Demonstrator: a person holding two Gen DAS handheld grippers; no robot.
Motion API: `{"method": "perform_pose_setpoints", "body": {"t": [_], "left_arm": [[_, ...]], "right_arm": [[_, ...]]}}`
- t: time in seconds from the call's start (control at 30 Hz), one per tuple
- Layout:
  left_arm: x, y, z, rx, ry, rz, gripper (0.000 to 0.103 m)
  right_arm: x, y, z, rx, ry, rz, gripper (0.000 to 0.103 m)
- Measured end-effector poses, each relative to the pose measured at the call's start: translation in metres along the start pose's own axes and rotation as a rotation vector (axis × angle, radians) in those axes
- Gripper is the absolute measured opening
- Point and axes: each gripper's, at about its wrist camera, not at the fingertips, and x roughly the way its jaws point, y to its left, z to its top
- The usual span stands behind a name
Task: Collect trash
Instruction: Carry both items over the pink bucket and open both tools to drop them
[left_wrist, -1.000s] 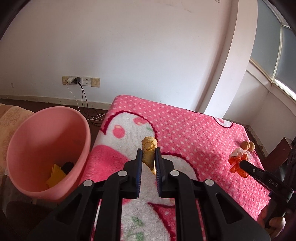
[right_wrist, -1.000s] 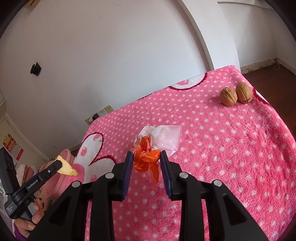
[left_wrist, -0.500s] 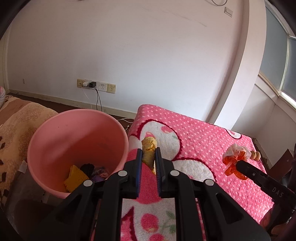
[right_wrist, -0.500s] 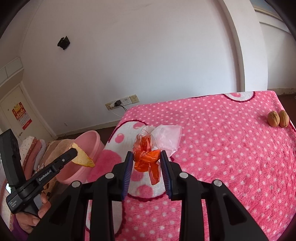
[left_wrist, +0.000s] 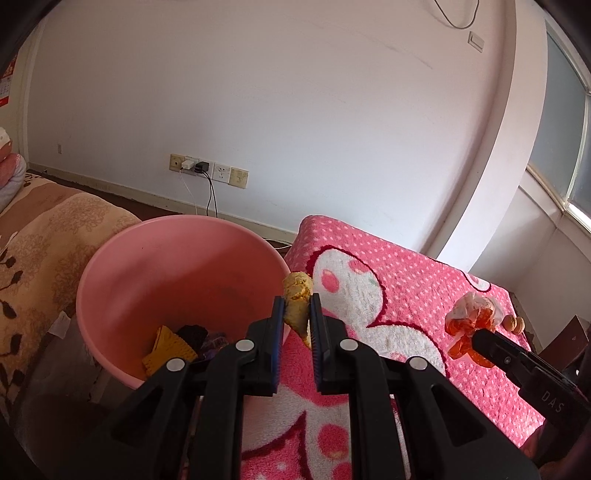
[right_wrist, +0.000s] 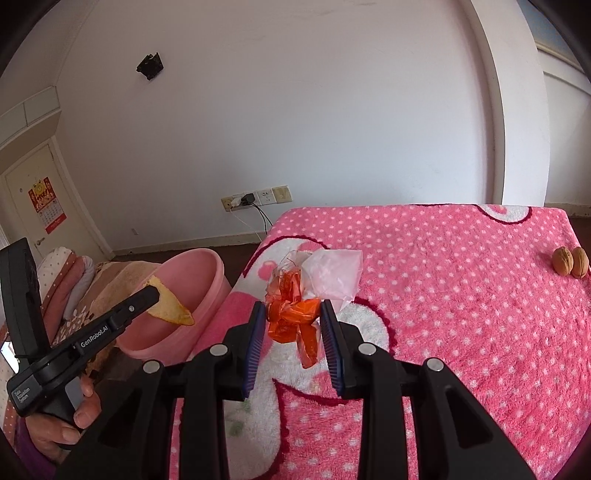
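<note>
My left gripper (left_wrist: 296, 314) is shut on a yellow-orange peel scrap (left_wrist: 297, 306) and holds it in the air at the right rim of the pink bin (left_wrist: 122, 273); the peel (right_wrist: 168, 304) and bin (right_wrist: 207, 266) also show in the right wrist view. The bin holds yellow and dark scraps (left_wrist: 173, 347). My right gripper (right_wrist: 293, 319) is shut on a crumpled orange and clear plastic wrapper (right_wrist: 295, 314), held above the pink dotted blanket (right_wrist: 461, 295). The wrapper also shows in the left wrist view (left_wrist: 471, 325).
Two walnuts (right_wrist: 570, 260) lie near the blanket's far right edge. A beige patterned bed (left_wrist: 40, 236) stands left of the bin. Wall sockets with plugged cables (left_wrist: 207, 173) are behind the bin. A white wall runs behind everything.
Both grippers have moved left toward the bin with their loads. The peel went from over the blanket to the bin's right rim. Both stayed shut.
</note>
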Motion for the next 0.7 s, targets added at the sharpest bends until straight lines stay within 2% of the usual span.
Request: {"method": "perform_pose_setpoints", "body": {"t": [0.3,0.7], "left_arm": [[-0.005,0.003,0.002,0.005,-0.022,0.005,0.013],[-0.011,0.026,0.006,-0.028,-0.048,0.052,0.013]], "right_arm": [[0.002,0.008,0.006,-0.015,-0.008,0.012,0.03],[0.018,0.05,0.032,-0.099,-0.032,0.076,0.03]]}}
